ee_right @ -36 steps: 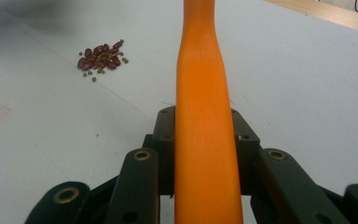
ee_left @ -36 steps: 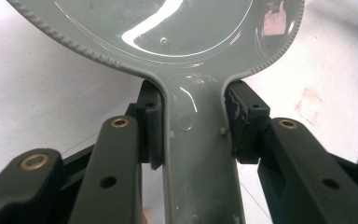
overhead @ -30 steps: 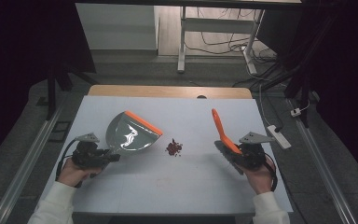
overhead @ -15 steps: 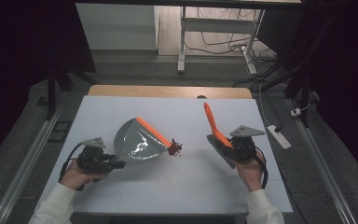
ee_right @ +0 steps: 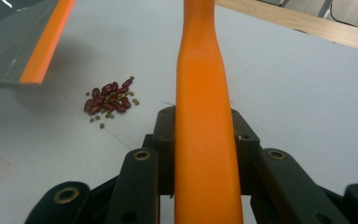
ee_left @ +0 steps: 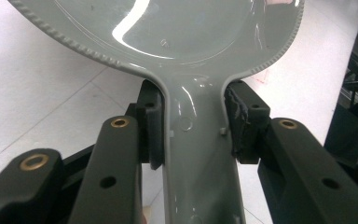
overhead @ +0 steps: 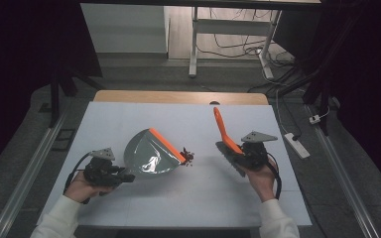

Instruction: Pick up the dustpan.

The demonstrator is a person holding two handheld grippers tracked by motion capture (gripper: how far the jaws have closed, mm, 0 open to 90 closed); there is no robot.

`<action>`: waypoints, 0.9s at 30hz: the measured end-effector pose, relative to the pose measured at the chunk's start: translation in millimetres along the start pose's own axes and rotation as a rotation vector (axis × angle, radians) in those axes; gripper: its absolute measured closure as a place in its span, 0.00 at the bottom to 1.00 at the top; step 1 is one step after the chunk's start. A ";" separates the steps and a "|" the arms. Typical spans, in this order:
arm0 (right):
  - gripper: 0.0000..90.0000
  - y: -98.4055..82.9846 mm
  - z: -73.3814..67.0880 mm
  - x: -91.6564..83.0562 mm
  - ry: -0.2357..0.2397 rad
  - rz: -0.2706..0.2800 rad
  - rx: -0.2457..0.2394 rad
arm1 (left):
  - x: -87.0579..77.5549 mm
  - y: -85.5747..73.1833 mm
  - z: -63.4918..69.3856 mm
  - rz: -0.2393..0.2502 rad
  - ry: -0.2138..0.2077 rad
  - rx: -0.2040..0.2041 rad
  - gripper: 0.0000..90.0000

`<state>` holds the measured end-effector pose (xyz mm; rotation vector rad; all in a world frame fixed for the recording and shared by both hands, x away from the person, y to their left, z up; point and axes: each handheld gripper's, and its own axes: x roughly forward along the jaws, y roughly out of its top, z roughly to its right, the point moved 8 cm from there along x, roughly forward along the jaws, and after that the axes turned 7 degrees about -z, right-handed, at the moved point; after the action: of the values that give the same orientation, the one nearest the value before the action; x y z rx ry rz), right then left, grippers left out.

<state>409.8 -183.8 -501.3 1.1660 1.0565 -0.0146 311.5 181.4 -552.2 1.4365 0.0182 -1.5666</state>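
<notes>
On the table, left claw (overhead: 121,174) clamps unmarked dustpan (overhead: 151,153) — right claw (overhead: 238,154) clamps brush (overhead: 223,130).

Dustpan (ee_left: 177,28) lip beyond frame edge

My left gripper (overhead: 110,172) and right gripper (overhead: 243,153) both sit clamped, fingers (ee_left: 150,126) closed, forearms low and apart

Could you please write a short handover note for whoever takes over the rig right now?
Left gripper: shut on the grey dustpan handle, pan on the table, orange lip beside the beans.
Right gripper: shut on the orange brush, raised, right of the pile.
Beans: small heap on the table at the lip.
Done: tools in hand, pan placed.
Left: sweep the beans into the pan.
</notes>
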 end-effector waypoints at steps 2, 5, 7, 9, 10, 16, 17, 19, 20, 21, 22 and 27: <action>0.78 1.8 -0.4 2.4 0.003 0.000 0.000 | 1.0 0.1 1.3 -0.002 -0.006 -0.002 0.68; 0.78 5.7 -2.0 6.2 0.012 0.005 -0.003 | 1.7 -1.3 2.1 -0.023 -0.007 0.006 0.68; 0.78 8.5 -3.6 9.4 0.022 0.006 -0.005 | 2.0 -1.3 3.5 -0.031 -0.009 0.011 0.68; 0.78 11.4 -4.7 13.2 0.026 0.004 -0.012 | 1.7 -1.1 5.0 -0.037 -0.010 0.017 0.68; 0.78 13.1 -5.2 15.4 0.028 0.006 -0.019 | 1.6 -0.9 5.5 -0.037 -0.011 0.018 0.68; 0.78 23.3 -9.0 26.9 0.042 0.006 -0.028 | 2.2 -1.7 7.6 -0.051 -0.016 0.022 0.68; 0.78 24.9 -9.7 28.5 0.044 0.006 -0.030 | 2.2 -1.7 8.2 -0.053 -0.018 0.024 0.68; 0.78 28.2 -10.4 32.0 0.046 0.008 -0.033 | 1.8 -2.0 9.4 -0.060 -0.021 0.031 0.68; 0.78 29.8 -10.9 33.7 0.048 0.008 -0.033 | 1.5 -2.3 9.9 -0.063 -0.021 0.036 0.68; 0.78 31.4 -11.1 35.5 0.050 0.010 -0.036 | 1.2 -2.8 10.7 -0.065 -0.022 0.045 0.68; 0.78 32.9 -11.4 37.4 0.051 0.011 -0.036 | 1.1 -3.5 11.5 -0.070 -0.023 0.055 0.68; 0.78 38.7 -12.1 46.5 0.058 0.010 -0.039 | 2.2 -5.7 14.0 -0.095 -0.027 0.062 0.68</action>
<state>446.9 -134.6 -504.4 1.1420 1.0979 0.0479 297.7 174.9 -552.8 1.4811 0.0227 -1.6763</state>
